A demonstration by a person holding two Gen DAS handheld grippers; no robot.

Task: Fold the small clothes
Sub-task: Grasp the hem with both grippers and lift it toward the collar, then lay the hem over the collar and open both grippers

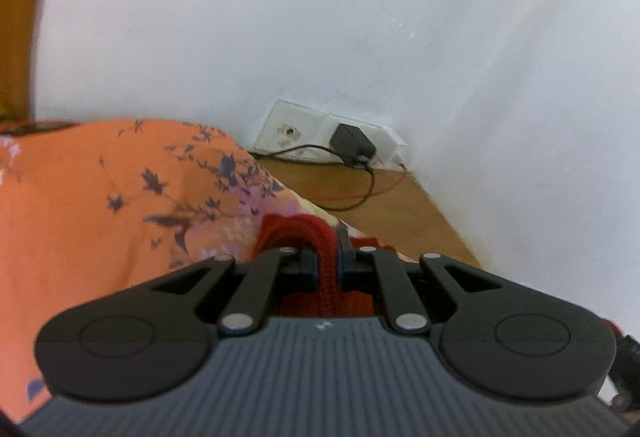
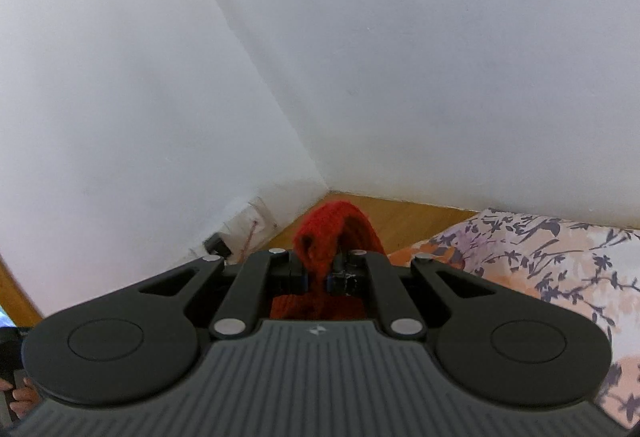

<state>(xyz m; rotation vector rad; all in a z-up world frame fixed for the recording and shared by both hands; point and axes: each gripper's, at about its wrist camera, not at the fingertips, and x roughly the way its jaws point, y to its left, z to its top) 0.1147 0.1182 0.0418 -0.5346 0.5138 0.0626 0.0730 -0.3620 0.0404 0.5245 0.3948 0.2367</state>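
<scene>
— So, where is the piece right now?

— Both of my tools have it. My left gripper (image 1: 327, 269) is pinched tight on a fold of the small red knitted garment (image 1: 298, 233), and my right gripper (image 2: 318, 275) is pinched on another bunch of that same red knit (image 2: 336, 229). It is lifted, held up off the orange floral-print bedspread (image 1: 92, 197) rather than lying flat on it.

— Which way does it lie from you?

— Straight ahead between the fingers in each wrist view, with more red cloth hanging down under both tools. My guess is that the garment's long axis runs from one gripper to the other, but neither view shows the span between them, so I cannot tell how taut it is.

— Which hand is nearer the bed?

— Hard to say. From the left wrist the bedspread fills the left side, and a white wall socket plate (image 1: 320, 141) with a black plug sits beyond by the white wall. From the right wrist the bedspread lies off to the right. I judge the next move means lowering the knit flat onto that bedspread.
</scene>
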